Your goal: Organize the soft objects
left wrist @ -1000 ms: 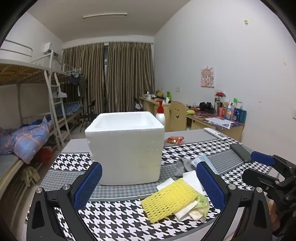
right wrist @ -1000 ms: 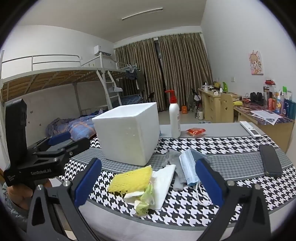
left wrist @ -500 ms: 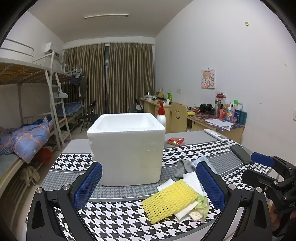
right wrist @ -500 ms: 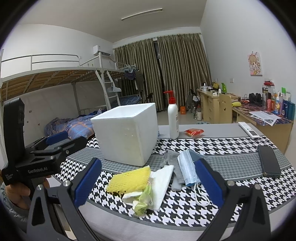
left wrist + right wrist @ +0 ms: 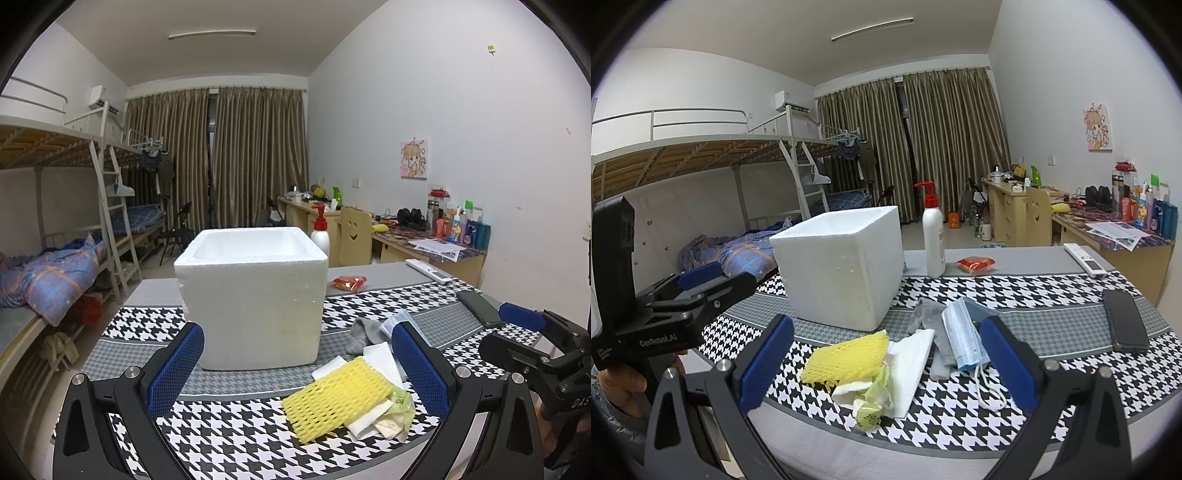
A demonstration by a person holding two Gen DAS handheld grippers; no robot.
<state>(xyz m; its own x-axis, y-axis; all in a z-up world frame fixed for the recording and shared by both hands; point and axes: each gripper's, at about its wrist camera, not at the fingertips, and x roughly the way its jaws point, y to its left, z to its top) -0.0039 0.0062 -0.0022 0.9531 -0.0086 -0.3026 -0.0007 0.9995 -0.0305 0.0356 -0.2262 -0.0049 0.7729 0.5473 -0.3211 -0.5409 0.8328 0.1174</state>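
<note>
A white foam box [image 5: 251, 295] stands open-topped on the houndstooth table [image 5: 229, 443]; it also shows in the right wrist view [image 5: 842, 269]. In front of it lies a pile: yellow foam net [image 5: 338, 398] [image 5: 847, 356], white tissues [image 5: 910, 363], a green wrapper [image 5: 875, 398], a grey sock [image 5: 931, 317] and a blue face mask [image 5: 962, 336]. My left gripper [image 5: 297, 369] is open and empty above the near table edge. My right gripper [image 5: 886, 363] is open and empty, held before the pile.
A pump bottle [image 5: 932, 240], a red snack packet [image 5: 975, 264], a white remote [image 5: 1084, 258] and a black phone [image 5: 1124, 321] lie on the table. Bunk beds stand left, desks right.
Both grippers have drifted slightly; the view has shifted a little nearer the box and pile. Nothing was grasped or moved.
</note>
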